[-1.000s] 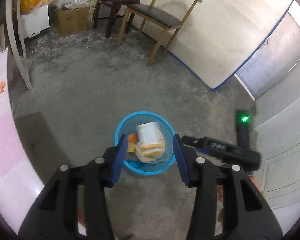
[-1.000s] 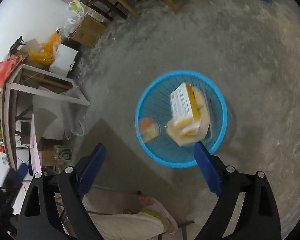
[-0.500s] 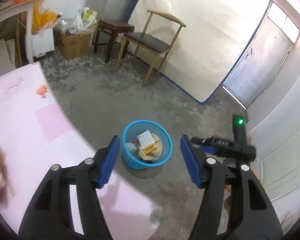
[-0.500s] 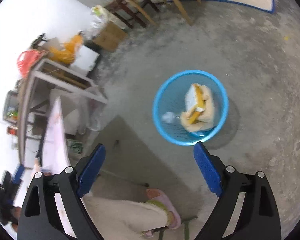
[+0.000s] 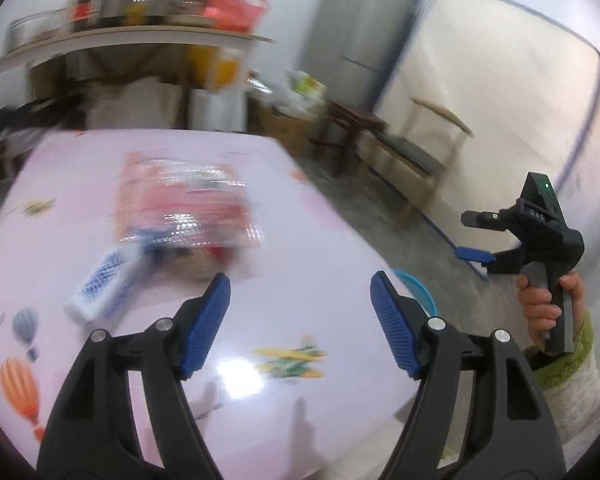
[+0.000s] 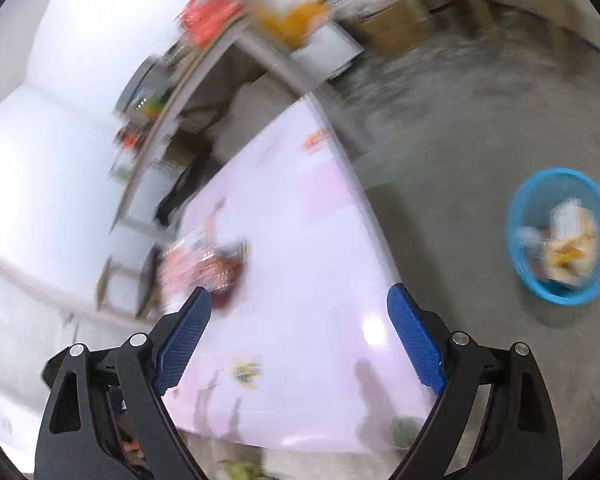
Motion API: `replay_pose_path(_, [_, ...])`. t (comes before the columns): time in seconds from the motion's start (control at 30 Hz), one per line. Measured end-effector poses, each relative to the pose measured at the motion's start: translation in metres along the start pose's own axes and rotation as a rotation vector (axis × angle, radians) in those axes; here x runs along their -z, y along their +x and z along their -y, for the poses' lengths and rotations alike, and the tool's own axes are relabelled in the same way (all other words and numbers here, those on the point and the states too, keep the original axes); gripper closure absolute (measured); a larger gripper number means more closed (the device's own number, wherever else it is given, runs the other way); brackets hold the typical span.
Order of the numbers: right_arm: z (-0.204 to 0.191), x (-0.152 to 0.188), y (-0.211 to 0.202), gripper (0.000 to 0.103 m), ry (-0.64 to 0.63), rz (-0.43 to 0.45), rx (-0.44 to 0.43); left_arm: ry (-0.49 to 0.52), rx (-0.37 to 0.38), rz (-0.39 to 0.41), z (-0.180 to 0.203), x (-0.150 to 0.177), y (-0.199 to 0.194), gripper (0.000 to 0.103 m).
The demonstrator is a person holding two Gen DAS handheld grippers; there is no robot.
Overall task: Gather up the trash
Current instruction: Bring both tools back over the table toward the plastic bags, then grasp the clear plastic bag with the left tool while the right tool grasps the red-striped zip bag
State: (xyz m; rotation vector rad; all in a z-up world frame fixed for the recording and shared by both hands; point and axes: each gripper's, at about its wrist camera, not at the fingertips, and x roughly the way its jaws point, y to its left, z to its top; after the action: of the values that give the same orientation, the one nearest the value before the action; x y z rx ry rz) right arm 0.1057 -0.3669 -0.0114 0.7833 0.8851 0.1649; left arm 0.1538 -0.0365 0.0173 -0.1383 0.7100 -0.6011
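My left gripper [image 5: 300, 320] is open and empty above a pink table [image 5: 300, 360]. On the table ahead lie a blurred red-and-clear plastic package [image 5: 184, 200] and a white-and-blue box [image 5: 104, 284]. My right gripper [image 6: 300, 336] is open and empty over the table's near end [image 6: 300, 280]; it also shows in the left wrist view [image 5: 476, 236], held at the right. The package [image 6: 200, 264] lies ahead on its left. The blue trash basket [image 6: 520, 256] stands on the floor at the right, with a carton and wrappers inside; its rim [image 5: 416, 284] shows past the table edge.
A shelf [image 5: 120, 36] with a red bag and pots stands behind the table. A wooden chair [image 5: 420, 152], a stool, a cardboard box and a grey fridge [image 5: 360, 32] stand along the far wall. Grey concrete floor [image 6: 460, 120] lies between table and basket.
Both grippers have swung up and left, away from the blue basket and over the pink table. The package and the box on the table have come into view. Both stay open.
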Motion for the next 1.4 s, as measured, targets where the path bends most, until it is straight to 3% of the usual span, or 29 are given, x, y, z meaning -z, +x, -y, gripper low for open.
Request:
replay_pose_path(0.2, [-0.075,-0.001,0.086,0.019,-0.111,-0.142,-0.034,-0.16,-0.049,0.102,-0.066,-0.019,-0.011,0.034])
replay_pose_path(0.3, [-0.103,-0.004,0.122,0.023,-0.142,-0.183,-0.03,-0.174,-0.065,0.061,-0.092,-0.038,0.013,0.034])
replay_pose_path(0.47, [-0.104,-0.021,0.162,0.032,-0.081,-0.208,-0.007,-0.247,-0.066,0.0,-0.123,-0.051,0.052,0.035])
replay_pose_path(0.53, [-0.104,-0.028,0.183,0.035,-0.055,-0.231,0.0,-0.294,-0.054,-0.023,-0.134,-0.051,0.064,0.047])
replay_pose_path(0.67, [-0.103,-0.031,0.206,0.042,-0.042,-0.279,0.004,-0.331,-0.011,-0.024,-0.144,-0.048,0.072,0.059])
replay_pose_path(0.83, [-0.119,-0.024,0.214,0.051,-0.093,-0.301,0.004,-0.275,0.009,-0.003,-0.134,-0.043,0.064,0.082])
replay_pose_path(0.93, [-0.123,-0.02,0.212,0.055,-0.108,-0.303,0.012,-0.241,0.025,0.011,-0.123,-0.039,0.054,0.09])
replay_pose_path(1.2, [-0.114,-0.006,0.174,0.059,-0.109,-0.301,-0.008,-0.145,0.113,0.034,-0.084,-0.032,0.029,0.092])
replay_pose_path(1.4, [-0.095,0.02,0.126,0.059,-0.115,-0.308,0.017,-0.122,0.25,-0.026,-0.04,-0.003,0.007,0.092])
